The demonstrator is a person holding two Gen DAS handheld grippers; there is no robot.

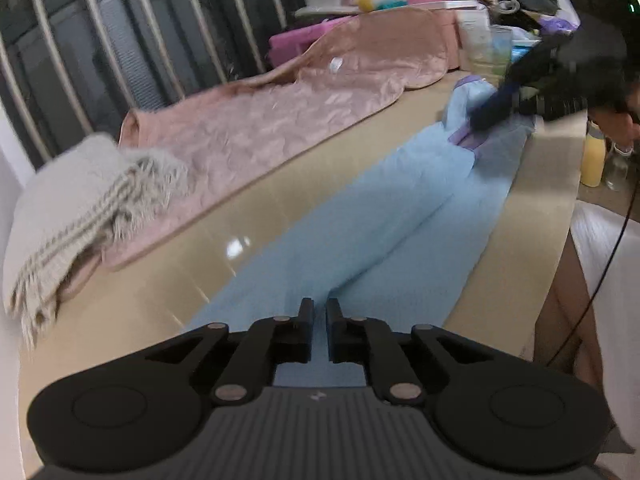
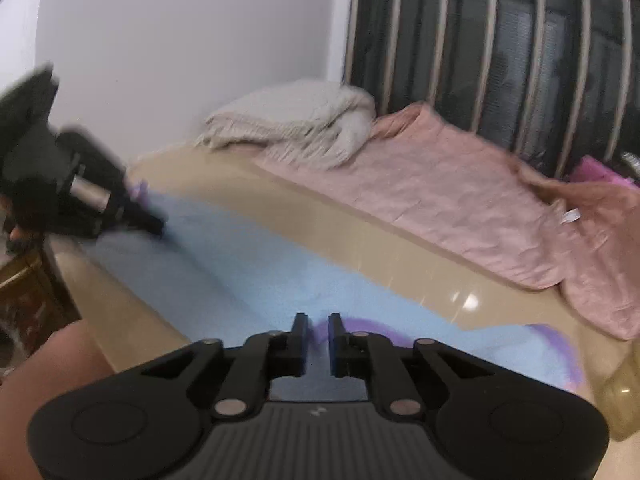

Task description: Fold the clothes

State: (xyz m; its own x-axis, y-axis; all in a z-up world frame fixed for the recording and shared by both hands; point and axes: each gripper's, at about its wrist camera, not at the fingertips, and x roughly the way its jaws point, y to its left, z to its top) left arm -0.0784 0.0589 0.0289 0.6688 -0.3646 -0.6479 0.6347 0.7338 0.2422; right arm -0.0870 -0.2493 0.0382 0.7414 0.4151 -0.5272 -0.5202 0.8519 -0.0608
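Note:
A long light-blue garment (image 1: 360,216) with purple trim (image 2: 360,326) lies stretched along the beige table (image 1: 168,296). My left gripper (image 1: 320,308) sits low at one end of it, fingers nearly together and pinching the blue cloth where a crease runs up to the tips. From the right wrist view the left gripper (image 2: 154,226) shows blurred at the garment's far end. My right gripper (image 2: 318,322) hovers over the purple-trimmed end, jaws slightly apart, the trim lying flat below the gap. From the left wrist view the right gripper (image 1: 486,114) rests over the purple collar.
A pink quilted blanket (image 1: 260,132) runs along the table's far side, with a folded grey fringed throw (image 1: 68,208) on its end. Clutter, a glass (image 1: 498,52) and a yellow bottle (image 1: 592,156) stand beyond. A barred window backs the table. A person's leg (image 2: 52,364) is by the near edge.

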